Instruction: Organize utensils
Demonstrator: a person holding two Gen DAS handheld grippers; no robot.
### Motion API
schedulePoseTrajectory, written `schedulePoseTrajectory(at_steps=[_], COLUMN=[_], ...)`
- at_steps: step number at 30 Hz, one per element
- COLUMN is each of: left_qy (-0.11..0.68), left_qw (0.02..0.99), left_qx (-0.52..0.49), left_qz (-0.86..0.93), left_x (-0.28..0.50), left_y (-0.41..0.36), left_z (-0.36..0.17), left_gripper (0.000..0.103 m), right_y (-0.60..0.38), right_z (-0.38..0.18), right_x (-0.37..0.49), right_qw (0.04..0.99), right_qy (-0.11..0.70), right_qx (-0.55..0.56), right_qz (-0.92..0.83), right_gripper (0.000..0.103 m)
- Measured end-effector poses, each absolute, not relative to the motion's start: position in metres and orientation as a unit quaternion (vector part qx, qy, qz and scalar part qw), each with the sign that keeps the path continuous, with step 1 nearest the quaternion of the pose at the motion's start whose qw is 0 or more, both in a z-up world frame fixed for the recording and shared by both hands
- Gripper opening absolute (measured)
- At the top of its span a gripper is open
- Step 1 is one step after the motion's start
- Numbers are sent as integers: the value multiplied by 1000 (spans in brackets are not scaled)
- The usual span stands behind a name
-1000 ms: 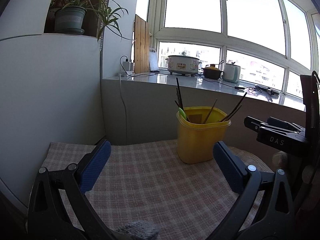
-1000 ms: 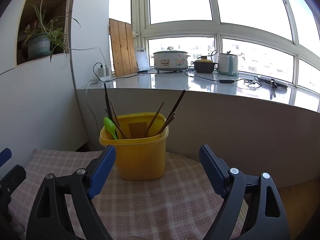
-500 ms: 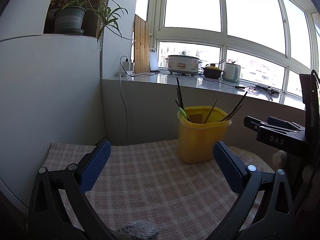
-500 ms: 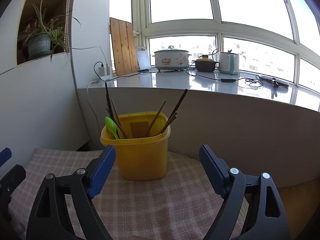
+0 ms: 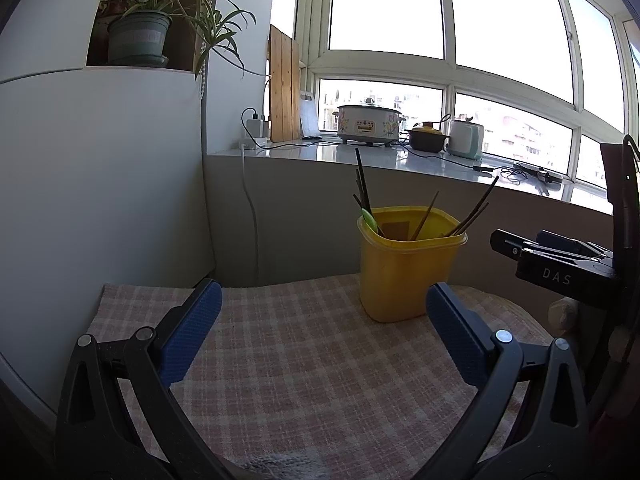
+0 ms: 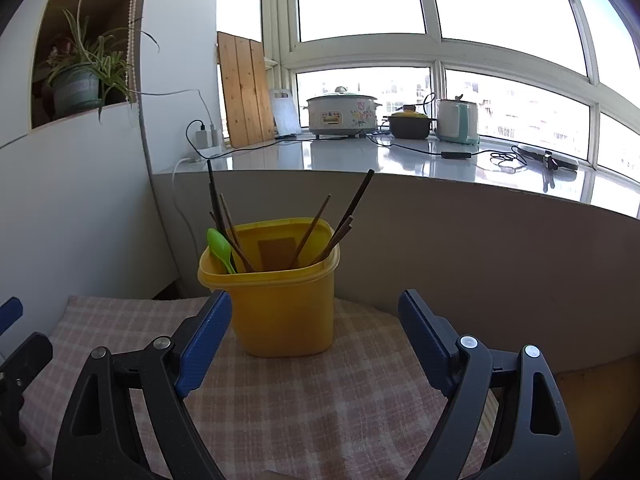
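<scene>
From the left wrist, the left gripper point(image 5: 320, 312) is released, its blue pads spread wide over the checked cloth point(image 5: 304, 360) covering the desk, with nothing between them. The yellow container point(image 5: 408, 268) stands upright on the cloth ahead and to the right, beyond the right pad and apart from it. Dark chopsticks point(image 5: 362, 180) and a green spoon point(image 5: 370, 219) stick out of it. This view alone shows the right gripper point(image 5: 560, 264) from its side, black and lettered, near the container's right; from here its opening cannot be judged. A potted plant point(image 5: 138, 36) sits in the wall niche above.

From the right wrist, the right gripper point(image 6: 314, 316) is released and bare, the container point(image 6: 280, 300) standing almost centred between its pads but farther ahead; the left pad overlaps the container's lower left corner. The spoon point(image 6: 220, 248) leans in the left corner, the chopsticks point(image 6: 356, 204) fanned across. Behind, the windowsill holds a rice cooker point(image 6: 342, 116), a dark pot point(image 6: 412, 126), a kettle point(image 6: 456, 120) and cables. A tip of the left gripper point(image 6: 12, 312) shows at the left edge.
</scene>
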State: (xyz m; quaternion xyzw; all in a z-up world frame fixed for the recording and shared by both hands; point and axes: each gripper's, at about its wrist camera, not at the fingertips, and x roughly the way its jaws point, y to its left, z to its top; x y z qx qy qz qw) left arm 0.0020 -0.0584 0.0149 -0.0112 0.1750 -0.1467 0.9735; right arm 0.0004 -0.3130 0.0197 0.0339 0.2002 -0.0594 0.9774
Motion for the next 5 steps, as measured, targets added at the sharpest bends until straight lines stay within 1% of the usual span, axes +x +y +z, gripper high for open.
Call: schedulePoseTrajectory(at_steps=[5], left_qy=[175], left_qw=[974], left_qx=[-9], left_qz=[-141], left_x=[4], left_y=[-57], left_z=[13], left_gripper=[103], right_y=[-312], right_z=[19], right_x=[1], right_qw=[977], right_qy=[203], right_qx=[34], right_qz=[-58], right_gripper=[85])
